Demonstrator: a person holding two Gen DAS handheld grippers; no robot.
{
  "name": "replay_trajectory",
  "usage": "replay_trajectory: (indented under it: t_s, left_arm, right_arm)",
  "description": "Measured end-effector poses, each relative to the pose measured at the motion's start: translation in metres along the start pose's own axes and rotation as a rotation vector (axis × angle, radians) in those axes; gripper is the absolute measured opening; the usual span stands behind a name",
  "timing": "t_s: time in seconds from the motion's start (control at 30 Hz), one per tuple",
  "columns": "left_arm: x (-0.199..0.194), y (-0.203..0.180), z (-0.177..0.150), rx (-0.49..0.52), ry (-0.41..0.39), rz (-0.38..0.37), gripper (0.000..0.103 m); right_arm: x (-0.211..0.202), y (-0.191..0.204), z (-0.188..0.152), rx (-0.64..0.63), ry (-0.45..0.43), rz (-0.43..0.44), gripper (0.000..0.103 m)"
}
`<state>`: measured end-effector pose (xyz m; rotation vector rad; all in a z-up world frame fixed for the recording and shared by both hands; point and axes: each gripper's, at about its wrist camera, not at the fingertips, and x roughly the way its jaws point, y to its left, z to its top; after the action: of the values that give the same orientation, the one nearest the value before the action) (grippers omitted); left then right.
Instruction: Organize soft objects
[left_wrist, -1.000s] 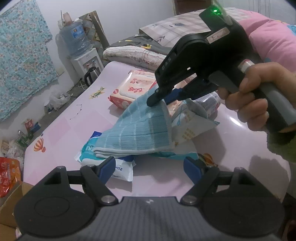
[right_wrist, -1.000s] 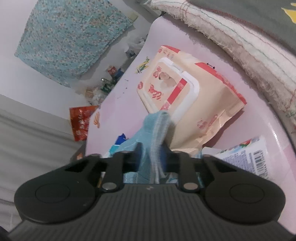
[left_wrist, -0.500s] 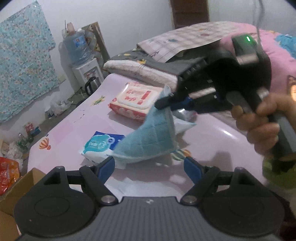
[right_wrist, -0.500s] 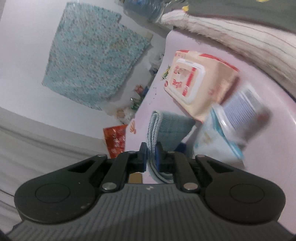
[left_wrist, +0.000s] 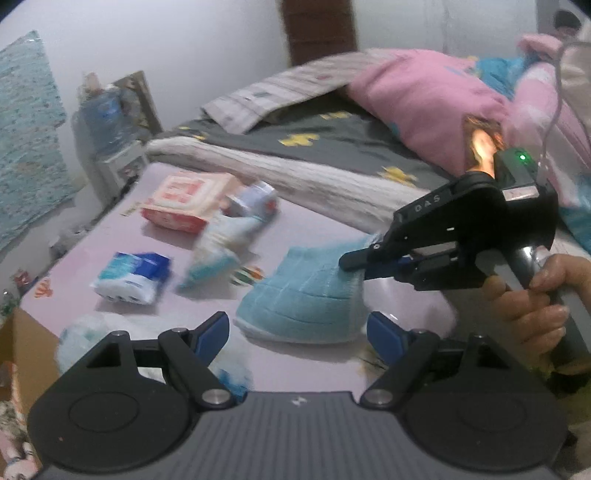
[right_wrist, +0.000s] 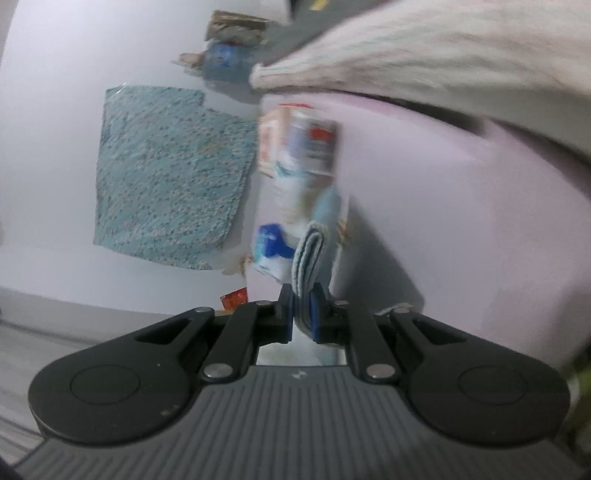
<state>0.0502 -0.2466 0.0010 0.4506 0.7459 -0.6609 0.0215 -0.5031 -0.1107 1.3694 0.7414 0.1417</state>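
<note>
Cloth filled the narrow gap between the jaws of the right gripper (right_wrist: 303, 314): the folded blue towel (right_wrist: 309, 254) was clamped there by one edge, its layered fold running straight out ahead of the blue pads. Seen from the left wrist, that same towel (left_wrist: 310, 295) hung from the right gripper (left_wrist: 356, 264) at its far right corner, and its lower fold drooped to the pink table (left_wrist: 314, 229), touching or nearly touching it.

The left gripper (left_wrist: 297, 330) stood with its jaws wide apart and nothing between them; the towel lay just ahead of the gap, slightly beyond the fingertips and roughly centred on them. The right hand (left_wrist: 532, 295) was wrapped around the grey handle off to the right of the left jaws.

Farther out and to the left of the jaws lay a blue-and-white tissue pack (left_wrist: 133, 277), and past it a blurred light-blue packet (left_wrist: 221, 247) and a red-and-cream wipes pack (left_wrist: 188, 203) near the far table edge. Close beside the left finger sat a fluffy white-and-blue bundle (left_wrist: 85, 339). Beyond the table was a bed with a grey blanket (left_wrist: 314, 136) and a pink quilt (left_wrist: 424, 99).
</note>
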Motion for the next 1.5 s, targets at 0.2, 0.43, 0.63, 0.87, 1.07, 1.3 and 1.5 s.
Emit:
replay_trajectory:
  t_s: [0.2,0.43,0.63,0.87,1.07,1.3,1.5]
  left_arm:
    - [0.018,-0.045,-0.011,0.1,0.04,-0.067,0.083]
    - [0.048,-0.081,-0.015,0.19,0.048,-0.044,0.083]
    - [0.071,-0.081,-0.02,0.183,0.097,-0.011,0.067]
    - [0.074,-0.058,-0.018,0.069,0.125,-0.027,0.025]
    - [0.062,-0.044,-0.015,0.011,0.144,-0.118,0.016]
    - [0.037,-0.044,-0.017,0.07,0.101,-0.181,0.052]
    - [0.038,-0.02,-0.009,-0.028,0.101,-0.102,0.049]
  right_arm:
    - [-0.024,-0.031,-0.02,0.075,-0.017,0.011,0.008]
    - [-0.034,-0.035,-0.024,0.12,-0.002,0.054,0.008]
    - [-0.033,-0.029,-0.02,0.135,0.014,0.069,0.01]
    - [-0.032,-0.026,-0.019,0.129,0.015,0.071,0.01]
    - [-0.04,-0.021,-0.023,0.107,0.014,0.077,0.01]
    - [-0.049,-0.021,-0.021,0.086,-0.012,0.046,0.01]
    - [-0.054,-0.03,-0.021,0.095,-0.017,0.027,0.01]
